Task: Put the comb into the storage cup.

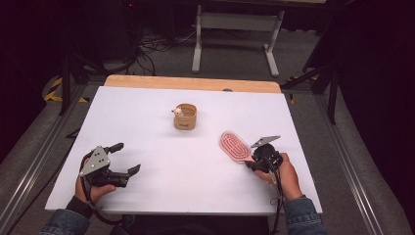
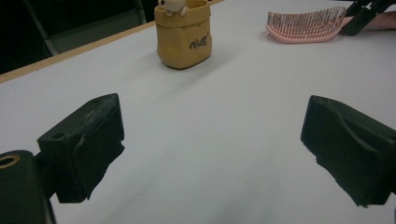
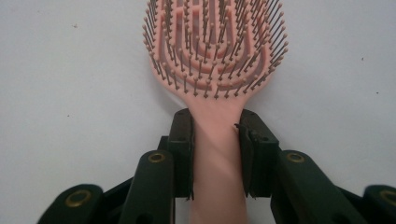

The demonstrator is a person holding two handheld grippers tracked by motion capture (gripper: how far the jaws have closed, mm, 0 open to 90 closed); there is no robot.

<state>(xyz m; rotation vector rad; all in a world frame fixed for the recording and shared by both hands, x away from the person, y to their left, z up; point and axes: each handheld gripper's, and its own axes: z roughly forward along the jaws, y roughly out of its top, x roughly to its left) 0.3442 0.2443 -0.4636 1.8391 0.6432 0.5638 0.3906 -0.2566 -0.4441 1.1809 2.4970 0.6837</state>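
Observation:
A pink hairbrush point(image 1: 234, 145) lies bristles up on the white table sheet point(image 1: 147, 112) at the right. My right gripper point(image 1: 259, 159) is shut on its handle; in the right gripper view both pads press the sides of the pink handle point(image 3: 217, 154), with the bristled head point(image 3: 215, 46) ahead of the gripper point(image 3: 215, 121). My left gripper point(image 1: 127, 157) rests at the left front, open, with nothing between its fingers point(image 2: 212, 140). From it I see the hairbrush point(image 2: 306, 23) far off to the right, with the right gripper point(image 2: 362, 14) at its handle end.
A small yellow-brown fabric pot point(image 1: 185, 117) with a little white toy figure point(image 1: 177, 112) peeking over its rim stands near the middle of the sheet; it also stands ahead of the left gripper point(image 2: 183, 39). A wooden table edge point(image 1: 191, 82) runs along the back.

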